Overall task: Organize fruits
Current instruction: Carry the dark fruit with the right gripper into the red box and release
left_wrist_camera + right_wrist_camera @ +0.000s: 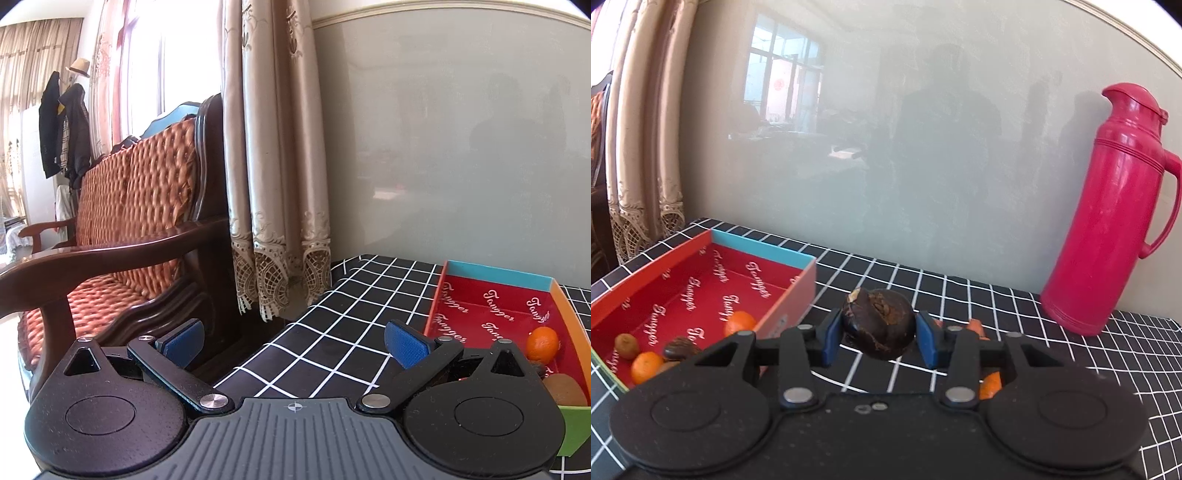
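Observation:
My right gripper (879,338) is shut on a dark brown round fruit (878,323), held above the checked tablecloth just right of the red box (683,291). The box holds two oranges (739,322) (646,366), a kiwi (626,346) and another dark fruit (679,349). Orange pieces (990,384) lie on the cloth behind the right finger. My left gripper (293,341) is open and empty over the table's left edge, left of the same box (495,306), where an orange (542,343) and a kiwi (565,389) show.
A tall pink thermos (1115,218) stands at the back right against the grey wall. A wooden chair with an orange woven cushion (122,221) and a curtain (273,166) are left of the table. The black checked cloth (332,332) covers the table.

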`<move>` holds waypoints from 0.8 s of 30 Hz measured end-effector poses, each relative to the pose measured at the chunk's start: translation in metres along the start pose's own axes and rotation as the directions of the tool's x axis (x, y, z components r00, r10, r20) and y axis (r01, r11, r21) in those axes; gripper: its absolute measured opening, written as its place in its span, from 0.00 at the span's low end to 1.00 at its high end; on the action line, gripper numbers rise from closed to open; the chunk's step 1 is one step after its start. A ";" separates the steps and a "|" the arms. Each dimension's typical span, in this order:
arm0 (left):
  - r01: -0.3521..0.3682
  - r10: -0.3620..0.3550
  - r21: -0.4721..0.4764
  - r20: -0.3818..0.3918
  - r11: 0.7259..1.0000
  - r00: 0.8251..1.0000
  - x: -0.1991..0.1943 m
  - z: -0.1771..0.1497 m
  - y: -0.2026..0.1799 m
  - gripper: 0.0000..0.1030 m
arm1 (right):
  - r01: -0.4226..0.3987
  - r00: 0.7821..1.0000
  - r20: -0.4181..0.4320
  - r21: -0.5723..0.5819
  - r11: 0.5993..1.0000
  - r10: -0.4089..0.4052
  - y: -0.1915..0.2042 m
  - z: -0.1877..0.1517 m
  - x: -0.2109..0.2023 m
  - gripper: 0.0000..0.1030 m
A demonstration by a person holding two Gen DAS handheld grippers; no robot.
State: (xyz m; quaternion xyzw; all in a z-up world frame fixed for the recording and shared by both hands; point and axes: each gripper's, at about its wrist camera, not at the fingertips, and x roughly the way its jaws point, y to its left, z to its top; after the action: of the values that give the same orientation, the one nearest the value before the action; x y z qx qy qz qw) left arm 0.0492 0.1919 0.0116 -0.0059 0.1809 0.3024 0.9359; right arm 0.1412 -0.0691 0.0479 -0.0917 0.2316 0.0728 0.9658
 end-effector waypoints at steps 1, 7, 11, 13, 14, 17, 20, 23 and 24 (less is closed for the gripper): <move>0.000 0.000 0.001 0.002 1.000 1.000 0.000 0.000 0.001 1.00 | -0.004 1.000 0.002 -0.002 1.000 0.004 0.003 0.001 -0.001 0.40; -0.007 0.007 0.009 0.009 1.000 1.000 0.000 0.001 0.007 1.00 | -0.031 0.999 0.008 -0.003 1.000 0.031 0.017 0.004 0.002 0.40; -0.021 0.021 0.007 0.008 1.000 1.000 0.002 0.000 0.016 1.00 | -0.058 0.998 0.014 -0.008 0.998 0.058 0.032 0.006 0.002 0.40; -0.028 0.028 0.002 0.008 1.000 1.000 0.003 0.000 0.021 1.00 | -0.072 0.997 0.014 -0.012 0.997 0.072 0.039 0.006 0.002 0.40; -0.030 0.030 -0.002 0.007 1.000 1.000 0.004 0.000 0.023 1.00 | -0.079 0.997 0.014 -0.014 0.997 0.080 0.043 0.006 0.002 0.40; -0.036 0.036 -0.002 0.008 0.999 0.999 0.004 0.000 0.028 1.00 | -0.103 0.995 0.015 -0.018 0.994 0.104 0.054 0.007 0.003 0.40; -0.038 0.038 -0.001 0.014 0.999 0.999 0.004 0.001 0.032 1.00 | -0.130 0.991 0.011 -0.020 0.991 0.130 0.066 0.007 0.004 0.40; -0.043 0.043 0.001 0.018 0.999 0.999 0.003 0.002 0.035 1.00 | -0.156 0.988 0.009 -0.023 0.988 0.156 0.079 0.008 0.005 0.40; -0.045 0.045 0.001 0.015 0.999 0.999 0.004 0.001 0.037 1.00 | -0.166 0.986 0.008 -0.023 0.986 0.166 0.083 0.008 0.005 0.40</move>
State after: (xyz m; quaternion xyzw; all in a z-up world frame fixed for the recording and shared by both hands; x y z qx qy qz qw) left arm 0.0317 0.2244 0.0151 0.0013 0.1741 0.3233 0.9301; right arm 0.1342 0.0135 0.0407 -0.0827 0.2329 0.1559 0.9563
